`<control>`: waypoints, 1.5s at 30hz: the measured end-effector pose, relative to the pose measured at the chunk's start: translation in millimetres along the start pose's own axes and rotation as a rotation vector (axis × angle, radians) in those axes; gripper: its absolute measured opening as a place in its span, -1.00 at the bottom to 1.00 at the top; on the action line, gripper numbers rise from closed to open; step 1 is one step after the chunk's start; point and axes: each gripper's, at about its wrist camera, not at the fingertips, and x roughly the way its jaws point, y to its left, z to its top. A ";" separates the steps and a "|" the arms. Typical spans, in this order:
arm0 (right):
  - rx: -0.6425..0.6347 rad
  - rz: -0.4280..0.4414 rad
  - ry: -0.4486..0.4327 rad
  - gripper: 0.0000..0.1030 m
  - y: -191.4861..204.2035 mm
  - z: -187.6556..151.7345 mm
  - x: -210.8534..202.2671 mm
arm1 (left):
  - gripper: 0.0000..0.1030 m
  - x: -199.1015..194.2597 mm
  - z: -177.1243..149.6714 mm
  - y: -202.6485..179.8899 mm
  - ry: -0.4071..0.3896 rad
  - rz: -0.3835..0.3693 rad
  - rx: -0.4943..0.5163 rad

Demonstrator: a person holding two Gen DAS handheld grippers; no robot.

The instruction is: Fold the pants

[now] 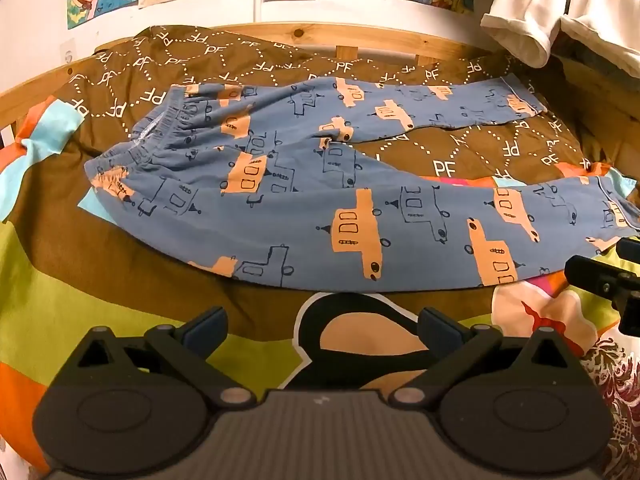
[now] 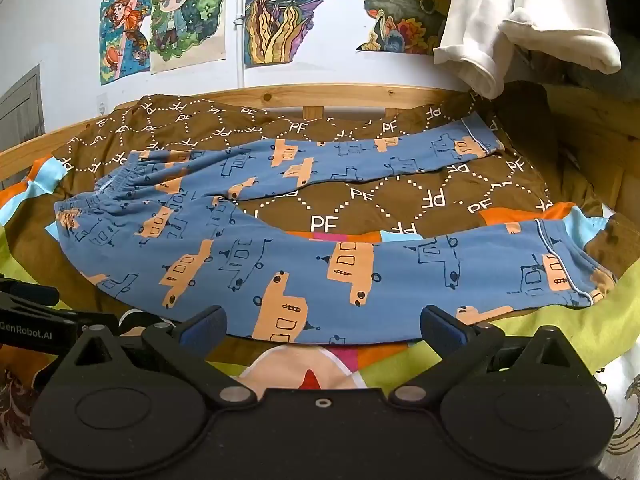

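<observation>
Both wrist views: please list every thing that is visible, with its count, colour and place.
pants: one, blue with orange vehicles, spread flat on the bed, legs apart
bedcover: one, brown with white letters plus bright patches, under the pants
bed frame: one, light wood, behind the bedcover
drawings: several, multicoloured, on the wall
white garment: one, hanging upper right
left gripper: black, open, before the pants
right gripper: black, open, at the near leg
</observation>
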 end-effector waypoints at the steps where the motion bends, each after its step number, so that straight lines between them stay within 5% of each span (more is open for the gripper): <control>1: 0.000 0.001 0.001 0.99 -0.1 0.0 0.1 | 0.99 0.0 -0.2 0.0 -0.001 0.000 0.001; 45: 0.003 0.003 0.006 0.99 0.1 0.2 2.4 | 0.99 6.2 -7.3 2.2 0.025 -0.003 -0.011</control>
